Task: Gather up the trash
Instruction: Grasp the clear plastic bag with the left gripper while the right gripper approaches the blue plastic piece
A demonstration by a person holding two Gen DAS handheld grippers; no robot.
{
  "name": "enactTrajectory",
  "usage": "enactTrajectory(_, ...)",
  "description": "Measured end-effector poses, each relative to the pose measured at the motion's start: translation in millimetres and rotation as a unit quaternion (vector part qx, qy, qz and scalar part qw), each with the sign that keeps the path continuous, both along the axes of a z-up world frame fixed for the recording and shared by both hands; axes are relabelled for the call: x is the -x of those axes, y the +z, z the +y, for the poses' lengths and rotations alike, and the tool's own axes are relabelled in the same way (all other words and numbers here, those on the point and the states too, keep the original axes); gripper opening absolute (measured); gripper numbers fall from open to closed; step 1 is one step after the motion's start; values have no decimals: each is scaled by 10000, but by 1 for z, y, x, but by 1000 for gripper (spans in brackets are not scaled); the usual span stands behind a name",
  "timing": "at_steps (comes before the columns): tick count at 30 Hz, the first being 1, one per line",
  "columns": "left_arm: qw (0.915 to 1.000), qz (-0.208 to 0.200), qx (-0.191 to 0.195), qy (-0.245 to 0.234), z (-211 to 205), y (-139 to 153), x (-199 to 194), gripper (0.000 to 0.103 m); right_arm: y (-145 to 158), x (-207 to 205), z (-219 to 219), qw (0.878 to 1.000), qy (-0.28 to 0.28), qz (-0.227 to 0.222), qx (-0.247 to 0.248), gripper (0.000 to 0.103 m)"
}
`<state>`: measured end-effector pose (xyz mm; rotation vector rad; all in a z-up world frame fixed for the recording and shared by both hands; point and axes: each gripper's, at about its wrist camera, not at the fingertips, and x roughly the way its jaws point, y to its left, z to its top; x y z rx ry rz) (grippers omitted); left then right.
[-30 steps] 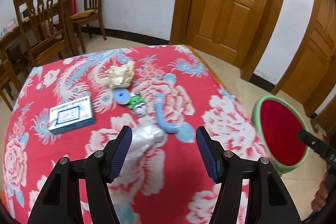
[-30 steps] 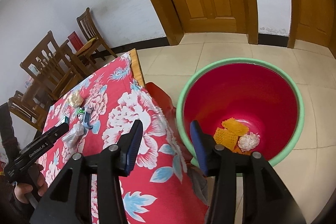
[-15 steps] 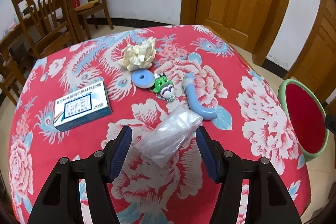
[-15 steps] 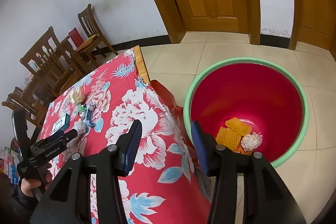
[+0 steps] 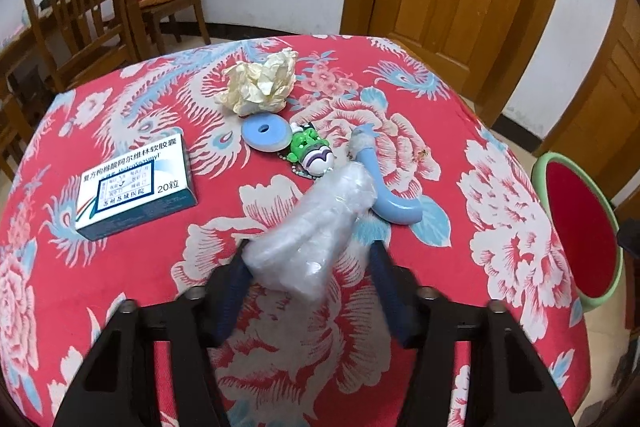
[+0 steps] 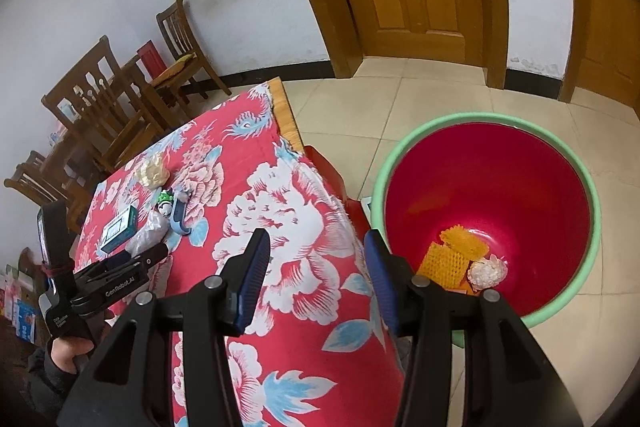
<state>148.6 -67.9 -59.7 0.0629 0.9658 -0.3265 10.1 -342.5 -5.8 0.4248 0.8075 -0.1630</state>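
The crumpled clear plastic bag (image 5: 316,227) lies on the counter (image 5: 500,195) right between the jaws of the left gripper (image 5: 308,263), which are closing around its near end; the left pad looks to be at its edge, the right pad not yet on it, so the grab is under way but not finished. Just beyond the jaws sit a blue curved tube (image 5: 390,195), a small green and purple toy (image 5: 314,151) and a blue ring (image 5: 266,133), and farther out a wad of crumpled yellowish paper (image 5: 260,85). Off to the left of the jaws rests a medicine box (image 5: 134,183).

The right gripper (image 6: 316,269) hangs with its jaws standing apart and nothing between them, over the counter edge, with the red bin (image 6: 580,187) just to their right. The bin already holds two pieces of orange netting (image 6: 452,253) and a white wad (image 6: 486,273), so some trash appears collected. Judging by what remains, the bag and the paper wad are still to go in, putting the job roughly midway.
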Motion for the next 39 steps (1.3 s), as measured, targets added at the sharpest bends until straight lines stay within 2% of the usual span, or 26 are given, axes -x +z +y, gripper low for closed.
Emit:
enactTrajectory(2,10000,-27,63,5,3,0,0,43,0,-5,5,10000,49,18,28,51)
enactTrajectory(8,9992,-38,396,77,13,3,1,40,0,-21,25,9994,303,84,146,51)
enactTrajectory(15,9945,-18,841,617,42,13,4,37,0,-44,58,9969,725,135,277,51)
enactTrajectory(29,9866,-60,1129,1176,76,19,8,36,-17,-98,125,9856,1576,374,494,51)
enactTrajectory(39,9816,-118,1187,1494,93,18,8,36,-37,-129,147,9787,1848,619,651,51)
